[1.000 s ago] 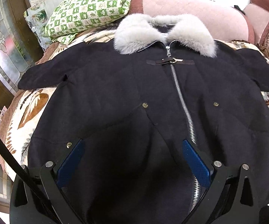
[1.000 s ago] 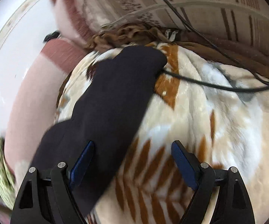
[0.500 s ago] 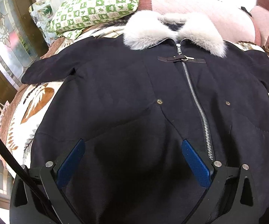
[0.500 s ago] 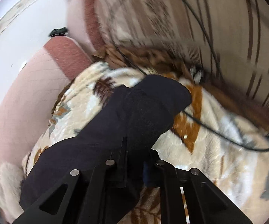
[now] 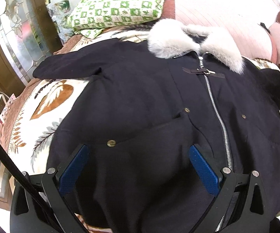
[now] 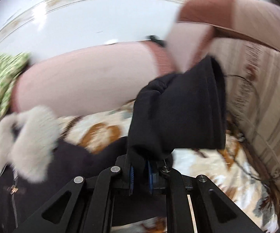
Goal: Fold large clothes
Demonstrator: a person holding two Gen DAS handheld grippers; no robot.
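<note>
Counting what we have: one dark coat [image 5: 140,97], one pale fur collar [image 5: 194,42], one zip [image 5: 217,120] closed up the front, one strap with a buckle [image 5: 203,71] across it just under the collar, four brass snaps visible on the front. Two sleeves: the far-side sleeve [image 5: 68,68] lies flat, pointing toward the window edge of the bed; the other sleeve [image 6: 178,112] is lifted off the blanket. The coat lies face up on the leaf-print blanket [image 5: 42,104], collar toward the pink headboard [image 5: 227,19].

Our right gripper [image 6: 140,176] is clenched on the lifted sleeve; cloth sits between the blue pads, cuff opening hanging free above them. This view is motion-blurred.

Our left gripper [image 5: 138,161] is released, jaws wide, hovering over the lower front panel, not clearly touching it.

One green-and-white folded quilt [image 5: 116,5] sits at the head, near the collar but apart from it. One black cable [image 6: 237,75] runs along the blanket's edge by the striped side cushion [image 6: 256,97]. Bare blanket shows beside the flat sleeve and under the raised one.
</note>
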